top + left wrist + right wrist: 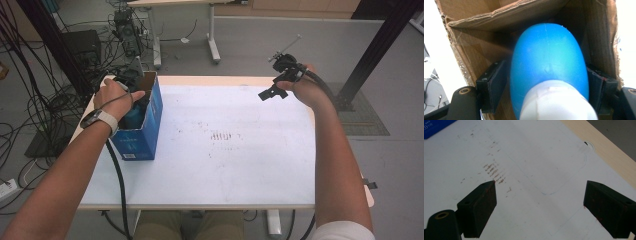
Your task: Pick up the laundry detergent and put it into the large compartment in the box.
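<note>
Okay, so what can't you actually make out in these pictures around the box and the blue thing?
- Blue bottle: its base is hidden deep in the cardboard box in the left gripper view; its white cap is cut off by the bottom edge.
- Left gripper, high view: its jaws are hidden by the hand and the box wall.
- Box label, high view: print too small to read.

Grey floor (280, 45); cable tangle (30, 100) at left; second desk's white legs (214, 45) beyond; black posts (380, 45).
</note>
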Available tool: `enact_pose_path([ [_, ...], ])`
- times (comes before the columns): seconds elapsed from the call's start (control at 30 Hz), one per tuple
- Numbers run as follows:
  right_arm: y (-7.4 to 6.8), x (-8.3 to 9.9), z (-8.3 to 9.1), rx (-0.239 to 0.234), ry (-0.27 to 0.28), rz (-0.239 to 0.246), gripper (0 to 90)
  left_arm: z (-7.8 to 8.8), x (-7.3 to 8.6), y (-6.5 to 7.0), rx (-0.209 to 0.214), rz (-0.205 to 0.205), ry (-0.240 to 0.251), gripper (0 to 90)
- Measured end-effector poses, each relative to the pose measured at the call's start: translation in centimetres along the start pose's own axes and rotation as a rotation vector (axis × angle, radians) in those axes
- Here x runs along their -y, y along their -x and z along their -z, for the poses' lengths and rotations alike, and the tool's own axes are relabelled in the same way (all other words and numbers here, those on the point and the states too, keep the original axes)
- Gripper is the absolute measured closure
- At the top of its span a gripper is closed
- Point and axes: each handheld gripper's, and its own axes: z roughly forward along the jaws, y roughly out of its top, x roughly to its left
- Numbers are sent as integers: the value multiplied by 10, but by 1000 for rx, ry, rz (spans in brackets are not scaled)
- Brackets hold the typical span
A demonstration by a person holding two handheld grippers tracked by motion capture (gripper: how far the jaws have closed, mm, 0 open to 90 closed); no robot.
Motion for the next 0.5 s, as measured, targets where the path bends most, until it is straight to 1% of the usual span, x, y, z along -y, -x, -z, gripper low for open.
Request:
enact_pose_path([
  [0.03,0,0,0,0,0,0,112,0,1,0,2,5,3,263],
  [0.2,-1,0,1,1,2,-1,112,4,1,-3,14,4,6,263],
  [0.3,-1,1,2,2,3,-1,112,5,2,-2,10,1,10,261],
  [0.43,-2,1,3,4,4,-2,112,7,4,-3,18,1,20,257],
  [0.47,-2,1,3,4,4,-2,112,7,5,-2,10,1,23,252],
  [0.5,-2,1,3,5,3,-4,112,7,5,-2,12,0,22,235],
])
